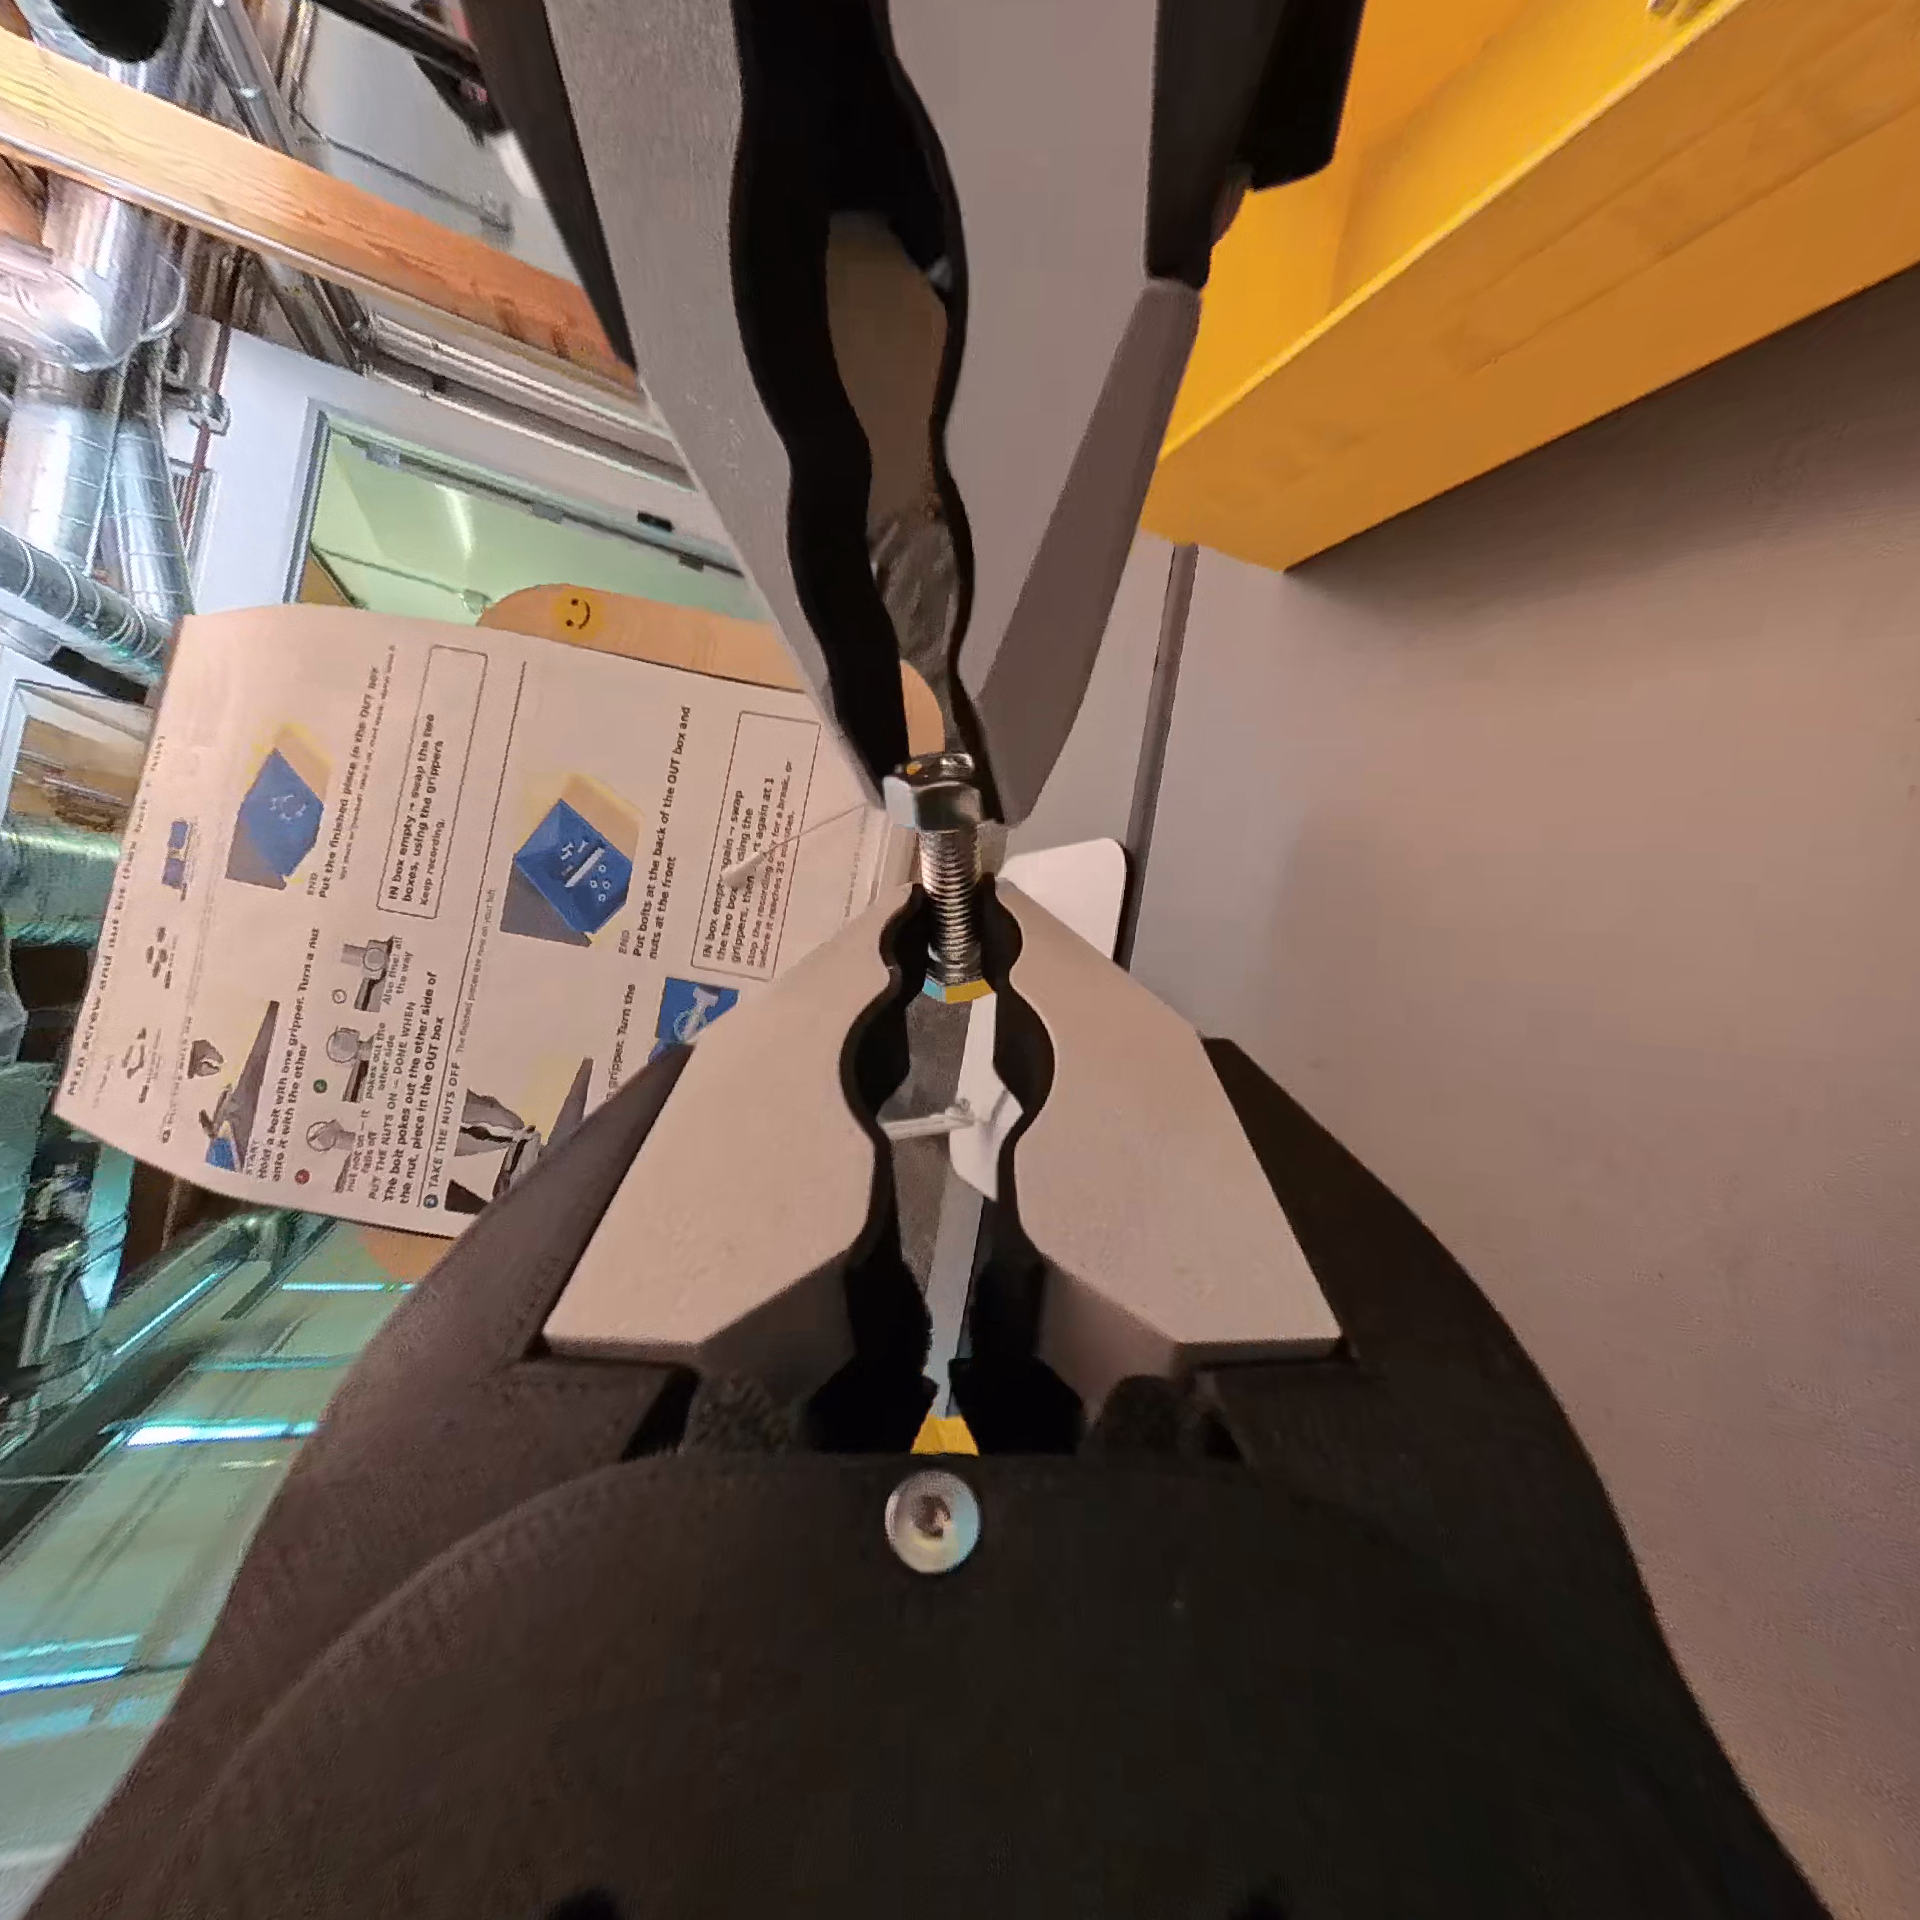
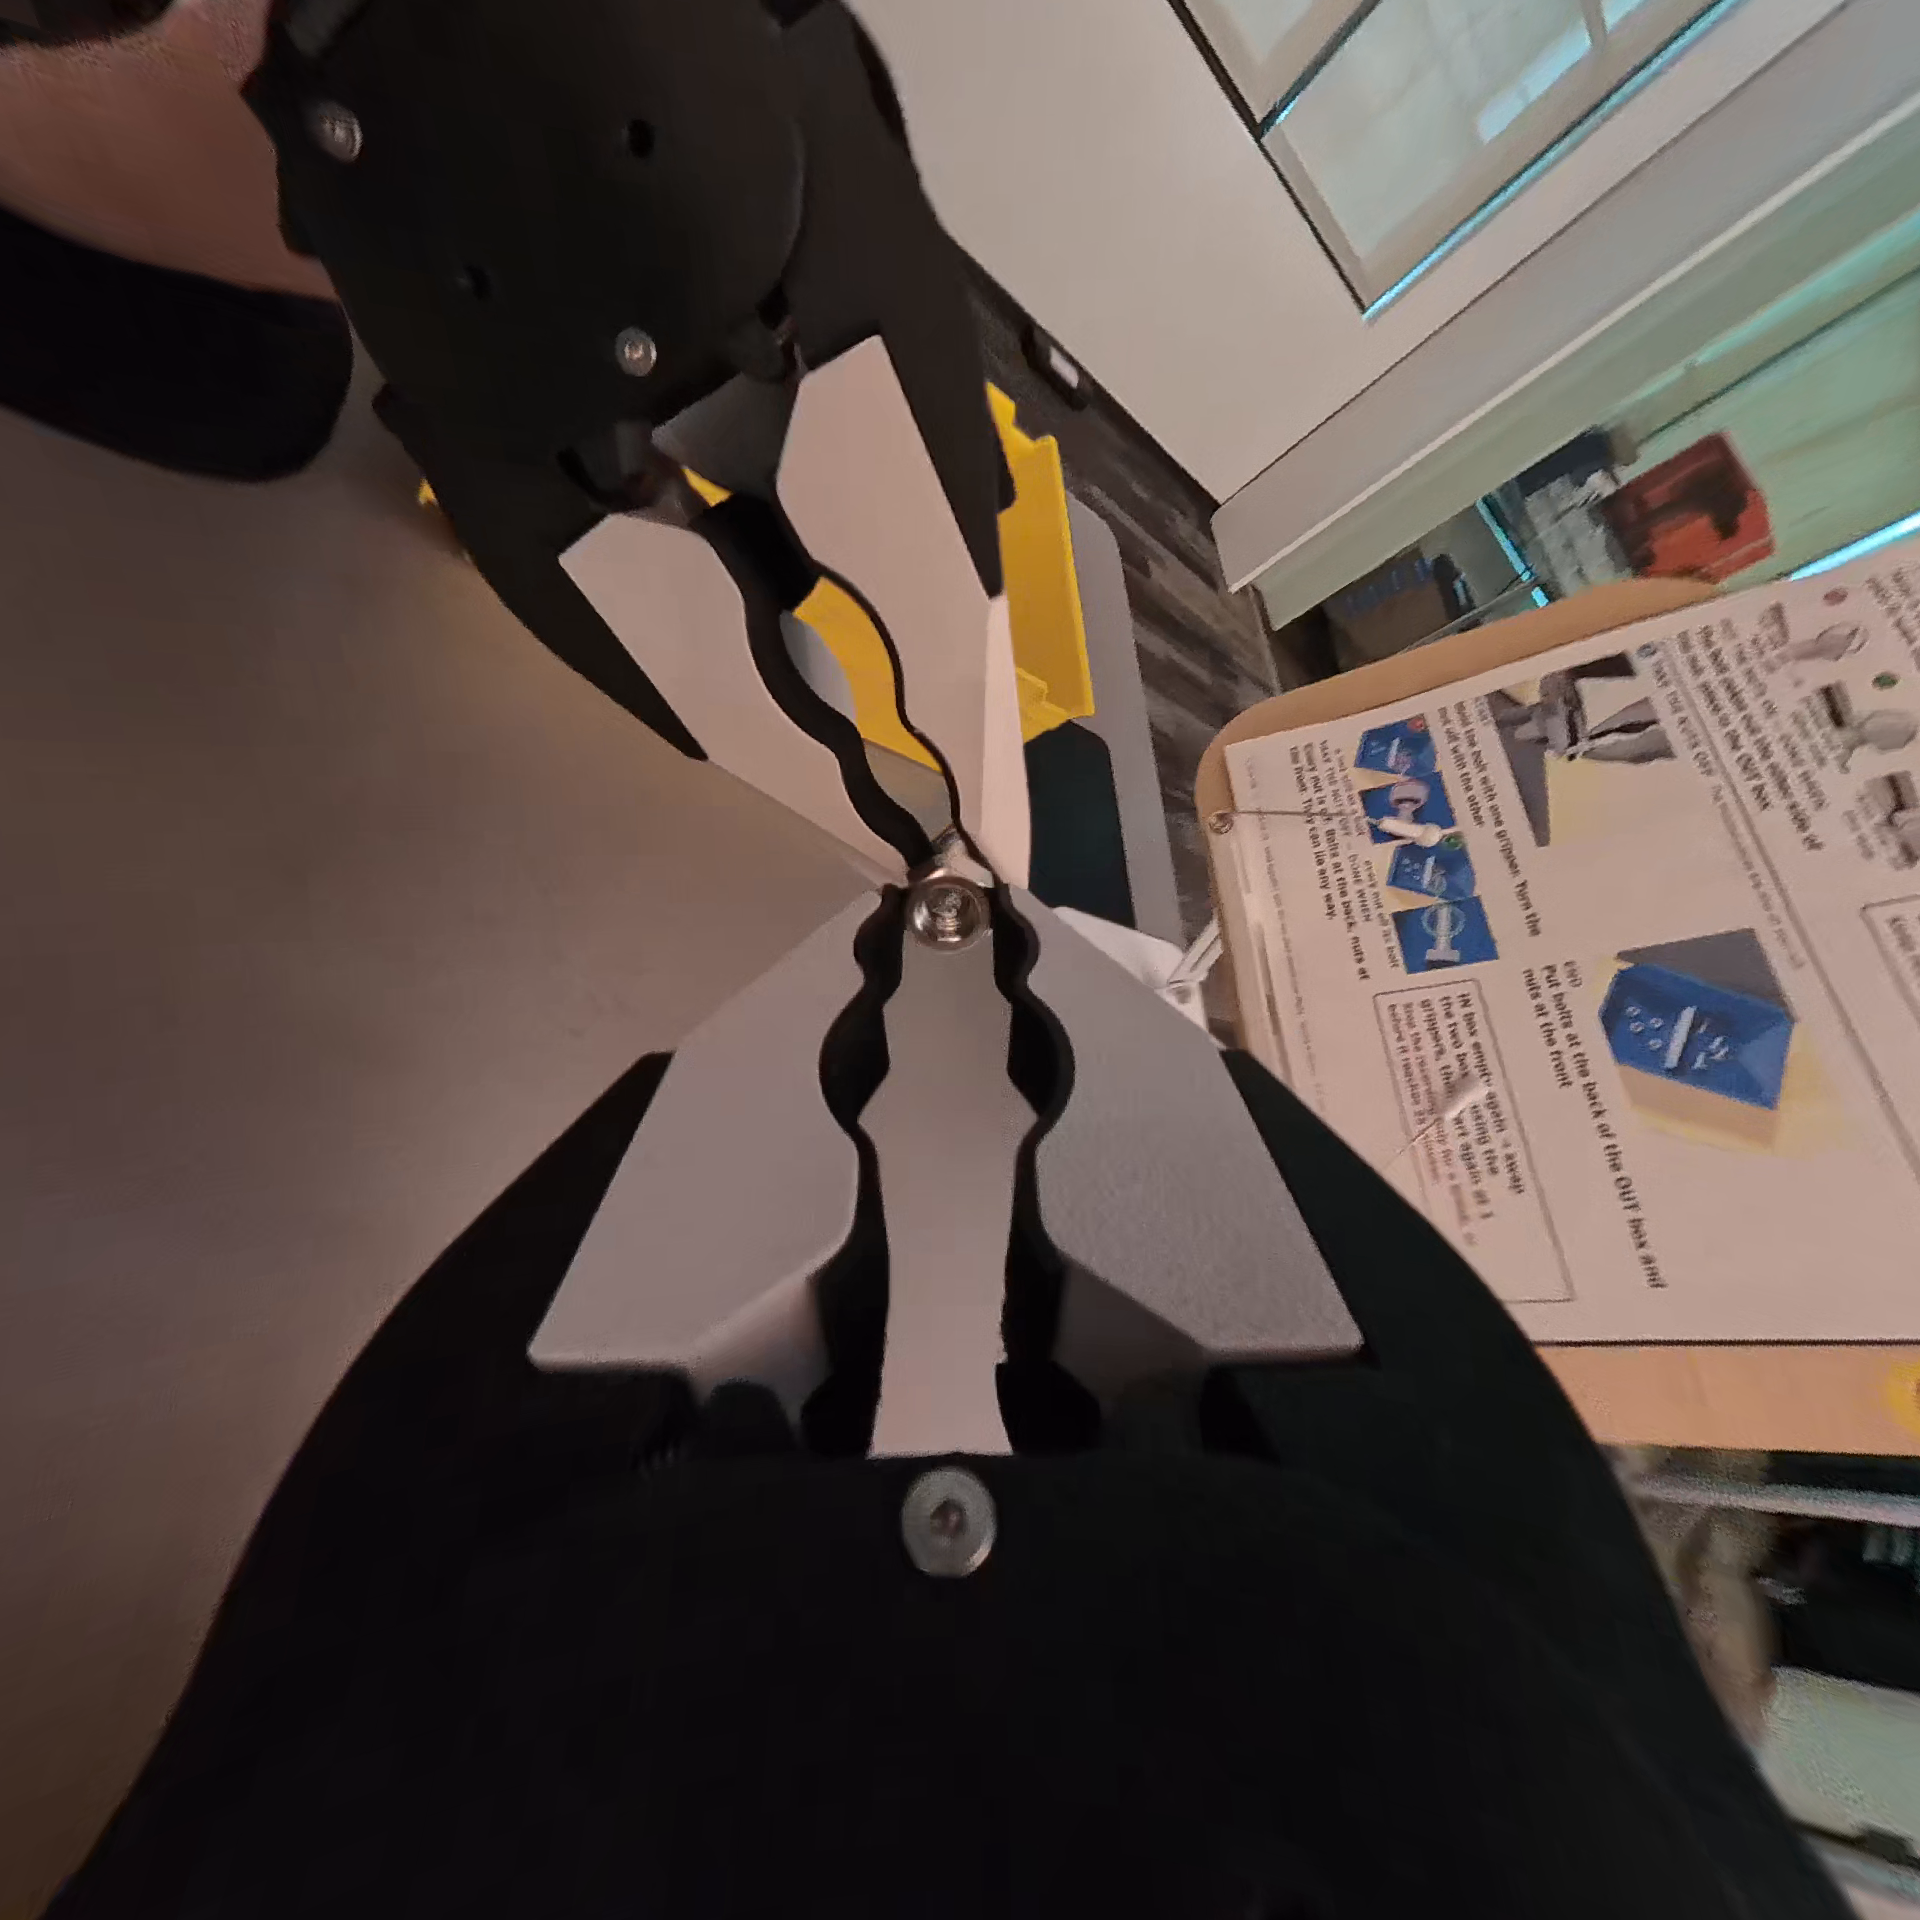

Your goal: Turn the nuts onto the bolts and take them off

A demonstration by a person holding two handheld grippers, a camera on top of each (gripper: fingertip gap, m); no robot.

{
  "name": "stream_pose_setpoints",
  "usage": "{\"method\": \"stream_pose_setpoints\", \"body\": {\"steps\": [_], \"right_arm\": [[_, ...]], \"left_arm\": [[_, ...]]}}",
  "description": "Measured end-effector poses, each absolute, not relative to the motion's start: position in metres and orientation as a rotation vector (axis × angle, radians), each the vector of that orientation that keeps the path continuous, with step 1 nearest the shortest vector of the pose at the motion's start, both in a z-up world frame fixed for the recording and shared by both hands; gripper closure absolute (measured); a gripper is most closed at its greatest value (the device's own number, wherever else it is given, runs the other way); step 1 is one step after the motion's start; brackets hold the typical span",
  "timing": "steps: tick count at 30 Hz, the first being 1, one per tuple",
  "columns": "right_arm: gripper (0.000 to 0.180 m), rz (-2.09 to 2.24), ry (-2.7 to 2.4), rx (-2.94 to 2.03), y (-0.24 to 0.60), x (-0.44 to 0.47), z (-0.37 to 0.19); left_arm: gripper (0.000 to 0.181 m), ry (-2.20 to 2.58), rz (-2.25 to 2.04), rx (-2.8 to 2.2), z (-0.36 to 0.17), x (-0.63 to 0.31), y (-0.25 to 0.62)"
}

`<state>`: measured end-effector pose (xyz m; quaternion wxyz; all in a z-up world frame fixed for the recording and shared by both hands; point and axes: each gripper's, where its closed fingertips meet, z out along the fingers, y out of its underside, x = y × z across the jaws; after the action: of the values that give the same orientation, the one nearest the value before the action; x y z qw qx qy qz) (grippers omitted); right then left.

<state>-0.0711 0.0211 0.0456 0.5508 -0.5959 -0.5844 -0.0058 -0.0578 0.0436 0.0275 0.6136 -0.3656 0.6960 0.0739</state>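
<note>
Bolt (image 1: 948, 894) held mid-air | left gripper (image 1: 951, 961) clamps nut (image 1: 954, 985) end | right gripper (image 2: 943, 920) grips head (image 2: 945, 914) (tips nearly meet) | instruction sheet (image 1: 416, 914) behind, left

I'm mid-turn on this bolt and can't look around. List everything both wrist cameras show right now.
bolt: one, silver, in the air between the two grippers
nut: one, silver with blue and yellow marks, on the bolt's far end from its head
instruction sheet: one, white with blue pictures, on a wooden board behind the work
yellow box: one, on the table behind the left gripper
table: one, grey
ducts: several, silver, background
case: one, red, background
left gripper: black with white fingers, shut on the nut
right gripper: same build, shut on the bolt's head
sleeve: dark, behind the left gripper
</note>
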Motion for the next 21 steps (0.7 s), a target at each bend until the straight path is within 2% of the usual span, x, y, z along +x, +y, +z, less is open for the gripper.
{"method": "stream_pose_setpoints", "body": {"steps": [15, 21], "right_arm": [[0.164, 0.19, -1.074, -1.608, 0.02, -0.076, 0.076], [0.165, 0.316, -0.919, -1.638, 0.027, -0.081, 0.084]], "left_arm": [[0.174, 1.44, -0.065, -0.911, 0.054, -0.059, 0.038], [0.174, 1.364, 0.102, -0.874, 0.068, -0.067, 0.046]]}}
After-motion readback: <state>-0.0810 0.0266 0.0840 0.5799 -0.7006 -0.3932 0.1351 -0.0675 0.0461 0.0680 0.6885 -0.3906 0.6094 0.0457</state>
